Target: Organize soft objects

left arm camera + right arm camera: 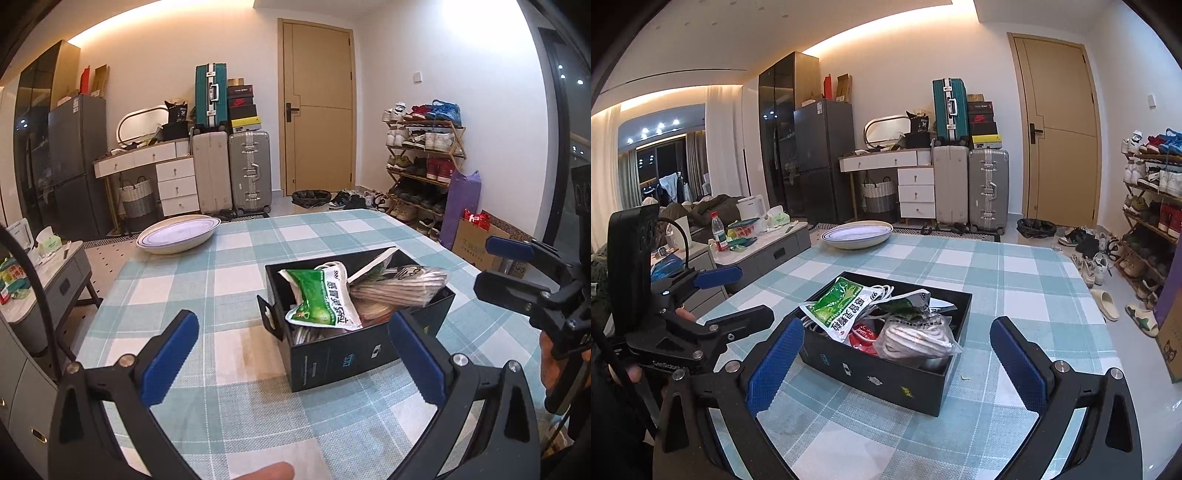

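Note:
A black open box (332,360) (886,380) stands on the checked table and holds soft packets. A green and white packet (321,299) (842,306) lies on top at one side. A clear bag of white cord (399,286) (916,338) lies beside it, over a red packet (864,338). My left gripper (295,354) is open and empty, just short of the box; it also shows in the right wrist view (735,295). My right gripper (897,360) is open and empty, its jaws either side of the box's near wall; it also shows in the left wrist view (495,267).
A white oval dish with a blue rim (179,234) (857,232) sits at the table's far left corner. The checked tablecloth (258,424) (1015,273) covers the table. A low grey cabinet (764,251) with bottles stands left of the table. A shoe rack (421,162) stands right.

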Available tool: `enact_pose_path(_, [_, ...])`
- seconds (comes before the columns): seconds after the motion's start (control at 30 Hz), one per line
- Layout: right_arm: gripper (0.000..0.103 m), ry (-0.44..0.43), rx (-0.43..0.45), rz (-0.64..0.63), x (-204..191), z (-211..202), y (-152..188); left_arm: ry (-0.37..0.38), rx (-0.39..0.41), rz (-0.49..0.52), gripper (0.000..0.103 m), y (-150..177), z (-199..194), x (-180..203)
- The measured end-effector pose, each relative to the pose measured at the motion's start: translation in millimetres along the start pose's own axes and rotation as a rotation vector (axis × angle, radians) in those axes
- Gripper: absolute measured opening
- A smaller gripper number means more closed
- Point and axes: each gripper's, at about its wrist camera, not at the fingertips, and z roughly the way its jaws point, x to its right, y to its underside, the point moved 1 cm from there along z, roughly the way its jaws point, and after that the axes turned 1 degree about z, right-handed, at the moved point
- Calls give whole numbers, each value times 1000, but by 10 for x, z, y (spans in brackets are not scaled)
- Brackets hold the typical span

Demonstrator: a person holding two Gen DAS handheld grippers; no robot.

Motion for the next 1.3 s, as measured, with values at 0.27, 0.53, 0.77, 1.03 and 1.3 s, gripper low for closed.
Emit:
enact_pose_path(0.27, [103,0,38,-11,-9,-17,85,-31,-1,-35,103,131,146,-29])
enact_pose_path(0.53, [103,32,56,-14,19,46,161,-45,8,-29,103,172,168,-3])
enact_pose_path(0.77, [103,23,53,-7,25,94,238,-49,8,-45,103,174,170,-42])
enact_pose_path(1.03, [103,18,73,-24,3,69,243,-53,28,-48,103,179,137,-46])
enact_pose_path(1.3, [103,18,73,-24,4,71,244,-51,27,-58,103,178,145,-54])
